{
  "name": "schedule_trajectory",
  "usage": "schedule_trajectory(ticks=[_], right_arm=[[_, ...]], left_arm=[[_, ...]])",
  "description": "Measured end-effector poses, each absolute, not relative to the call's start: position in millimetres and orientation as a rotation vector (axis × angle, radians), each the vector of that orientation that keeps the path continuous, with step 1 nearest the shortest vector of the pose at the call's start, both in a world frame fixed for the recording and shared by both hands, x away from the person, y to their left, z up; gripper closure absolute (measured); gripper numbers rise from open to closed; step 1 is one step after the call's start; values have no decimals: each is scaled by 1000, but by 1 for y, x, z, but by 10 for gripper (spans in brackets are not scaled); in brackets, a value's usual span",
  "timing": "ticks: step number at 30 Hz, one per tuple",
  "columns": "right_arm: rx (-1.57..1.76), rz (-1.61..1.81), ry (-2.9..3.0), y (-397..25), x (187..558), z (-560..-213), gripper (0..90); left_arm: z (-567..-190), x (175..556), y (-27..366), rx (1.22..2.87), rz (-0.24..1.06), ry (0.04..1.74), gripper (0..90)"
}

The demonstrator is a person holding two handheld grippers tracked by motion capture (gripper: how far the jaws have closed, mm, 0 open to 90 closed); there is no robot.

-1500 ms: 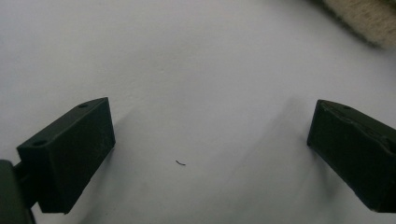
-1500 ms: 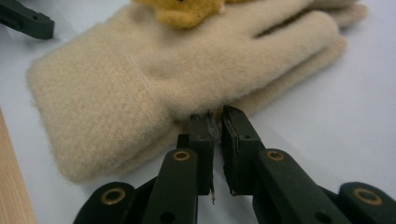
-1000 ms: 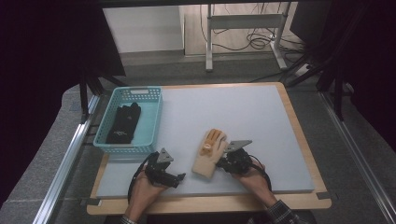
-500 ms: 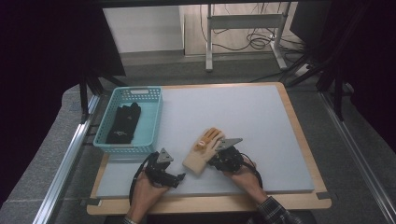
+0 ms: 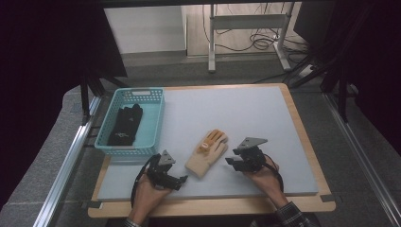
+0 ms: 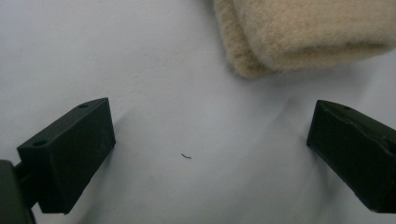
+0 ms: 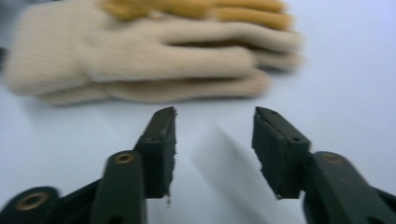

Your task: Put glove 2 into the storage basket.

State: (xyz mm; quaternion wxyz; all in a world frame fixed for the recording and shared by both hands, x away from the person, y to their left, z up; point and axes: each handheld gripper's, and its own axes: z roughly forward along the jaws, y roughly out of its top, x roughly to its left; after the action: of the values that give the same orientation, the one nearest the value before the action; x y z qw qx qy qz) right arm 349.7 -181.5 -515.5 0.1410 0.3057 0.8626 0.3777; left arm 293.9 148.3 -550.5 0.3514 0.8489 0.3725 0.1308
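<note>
A cream knitted glove (image 5: 206, 152) with orange-yellow fingers lies flat on a pale grey table (image 5: 246, 113), between two hand-held grippers. The left gripper (image 5: 166, 176) rests low at the near edge, just beside the glove's cuff end. In the left gripper view, its two black jaws stand wide apart with bare table between them, and the fuzzy cuff of the glove (image 6: 303, 32) lies just ahead of them, towards the jaw on the right of that view, not touching either one. The right gripper (image 5: 236, 161) sits on the other side of the glove, close to its palm edge, with a grey three-cornered plate on top. In the right gripper view, its jaws are parted with an empty gap between them, and the glove (image 7: 140, 58) lies across the view just beyond the jaw tips, apart from them, its fingers pointing to that view's right. Beyond the left gripper, further from the person, a light blue basket (image 5: 153, 125) stands at the table's edge, with a black glove (image 5: 125, 125) lying inside it.
</note>
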Motion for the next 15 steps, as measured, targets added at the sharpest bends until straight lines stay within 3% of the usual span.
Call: schedule_trajectory(ticks=[7,15], right_arm=[[972,1059,2391,-217,355,-514,313],[1076,1017,2318,-252,359,-517,229]], left_arm=[[-551,294,148,2195,334,967,12],[-551,294,148,2194,334,969,13]])
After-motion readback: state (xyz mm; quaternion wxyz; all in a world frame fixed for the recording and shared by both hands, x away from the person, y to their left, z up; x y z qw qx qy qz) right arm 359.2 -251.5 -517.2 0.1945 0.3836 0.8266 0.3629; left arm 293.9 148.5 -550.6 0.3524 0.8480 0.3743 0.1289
